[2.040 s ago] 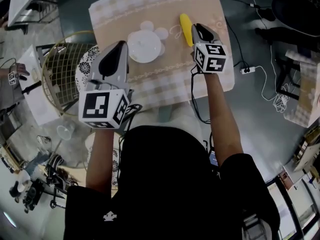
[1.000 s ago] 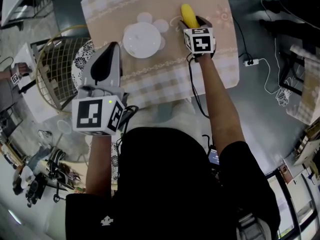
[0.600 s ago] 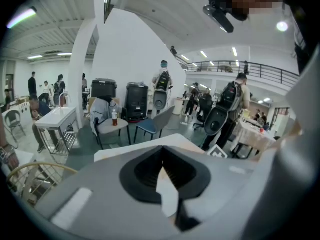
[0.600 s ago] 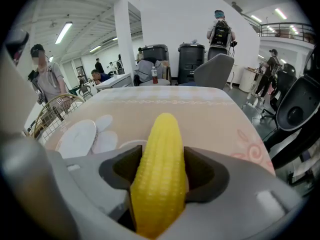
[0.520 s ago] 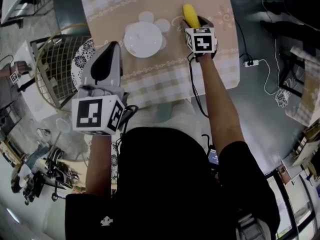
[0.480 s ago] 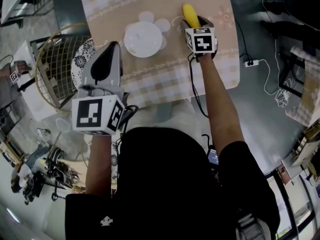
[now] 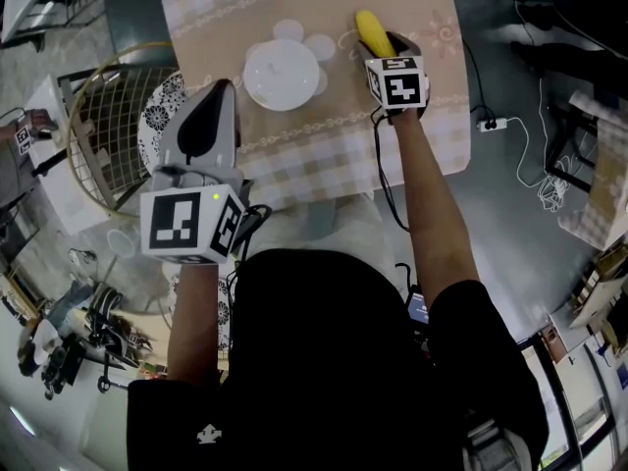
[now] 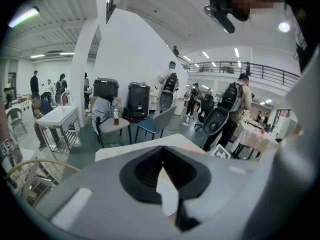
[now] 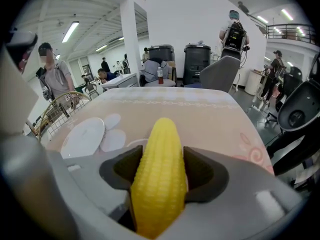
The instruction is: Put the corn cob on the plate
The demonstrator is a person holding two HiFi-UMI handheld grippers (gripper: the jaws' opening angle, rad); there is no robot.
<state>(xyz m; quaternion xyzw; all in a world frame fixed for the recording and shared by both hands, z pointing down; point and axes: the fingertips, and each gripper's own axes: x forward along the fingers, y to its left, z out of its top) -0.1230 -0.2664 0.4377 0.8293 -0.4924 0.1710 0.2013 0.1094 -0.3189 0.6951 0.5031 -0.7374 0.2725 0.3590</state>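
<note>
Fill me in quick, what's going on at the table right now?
A person works with a handheld gripper in each hand. The right gripper has its fingers around the corn cob, which lies on the table just right of the empty white plate. The fingers have just been closing and now press the cob's sides. It does not look lifted yet. The left gripper is shut and empty, near the table's left edge.

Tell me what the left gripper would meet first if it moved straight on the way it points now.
Probably the checked tablecloth, somewhere near the white plate; the depth is hard to judge.
</note>
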